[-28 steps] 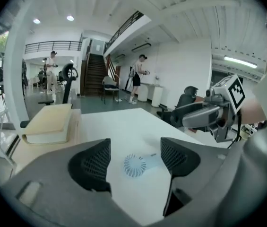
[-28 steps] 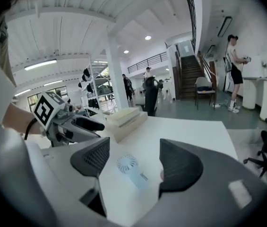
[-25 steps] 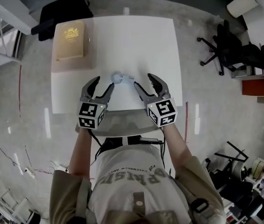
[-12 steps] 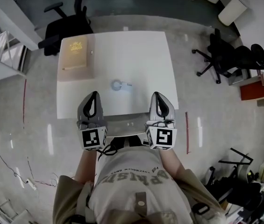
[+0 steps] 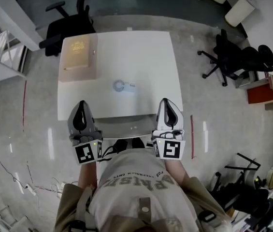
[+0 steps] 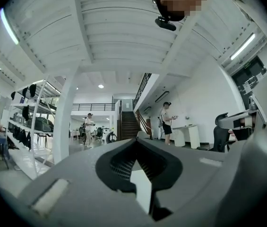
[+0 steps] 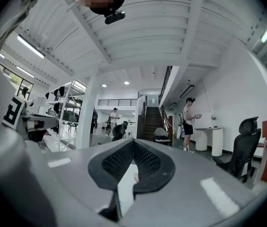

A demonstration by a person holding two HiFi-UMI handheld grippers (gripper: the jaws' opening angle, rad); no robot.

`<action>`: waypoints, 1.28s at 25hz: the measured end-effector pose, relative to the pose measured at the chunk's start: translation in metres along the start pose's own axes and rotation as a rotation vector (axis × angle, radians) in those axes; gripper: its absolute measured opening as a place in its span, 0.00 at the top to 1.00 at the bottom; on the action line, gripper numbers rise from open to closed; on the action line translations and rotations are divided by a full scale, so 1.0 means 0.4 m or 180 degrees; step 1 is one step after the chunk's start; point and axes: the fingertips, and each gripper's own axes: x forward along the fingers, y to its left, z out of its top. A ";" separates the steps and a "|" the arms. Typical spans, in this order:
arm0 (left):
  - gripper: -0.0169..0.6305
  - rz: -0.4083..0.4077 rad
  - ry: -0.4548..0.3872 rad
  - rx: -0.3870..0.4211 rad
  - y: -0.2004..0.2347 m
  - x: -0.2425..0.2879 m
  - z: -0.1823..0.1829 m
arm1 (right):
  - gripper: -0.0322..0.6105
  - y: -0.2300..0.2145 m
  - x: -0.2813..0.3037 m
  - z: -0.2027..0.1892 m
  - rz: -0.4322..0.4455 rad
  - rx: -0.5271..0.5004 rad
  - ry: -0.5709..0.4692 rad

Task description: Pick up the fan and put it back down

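While the small, round, pale-blue fan (image 5: 120, 86) lay near the middle of the square white table (image 5: 146, 52), my grey left gripper (image 5: 81, 105) and grey right gripper (image 5: 166, 103) were clenched on nothing. Both hovered by the table's near edge, apart from the fan.

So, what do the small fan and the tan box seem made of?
The small pale round fan looks like smooth plastic, from its even colour. The flat tan box seems matte cardboard, with a gold emblem; too small to be sure.
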 end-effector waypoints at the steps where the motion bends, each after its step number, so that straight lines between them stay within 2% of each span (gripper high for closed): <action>1: 0.96 0.0010 -0.0020 -0.0012 0.004 0.001 0.000 | 0.95 0.002 -0.001 -0.003 0.0004 0.0005 -0.0001; 9: 0.96 -0.0110 -0.0089 0.0111 -0.017 0.060 -0.011 | 0.95 -0.002 0.044 -0.013 -0.0006 -0.0018 -0.0017; 13: 0.96 -0.0126 -0.0120 0.0077 -0.020 0.094 -0.005 | 0.95 -0.009 0.084 0.001 -0.0012 -0.0068 -0.0073; 19: 0.96 -0.0217 -0.0037 0.0081 -0.028 0.104 -0.014 | 0.95 0.002 0.109 0.031 0.0000 -0.0141 -0.0143; 22: 0.96 -0.0202 0.0000 0.0062 -0.017 0.100 -0.023 | 0.95 0.012 0.111 0.027 0.0004 -0.0218 -0.0144; 27: 0.96 -0.0155 0.0038 0.0060 -0.004 0.096 -0.030 | 0.95 0.029 0.114 0.044 0.0015 -0.0122 -0.0168; 32: 0.96 -0.0159 0.0041 0.0072 -0.004 0.096 -0.031 | 0.95 0.025 0.108 0.027 0.0057 -0.0276 -0.0153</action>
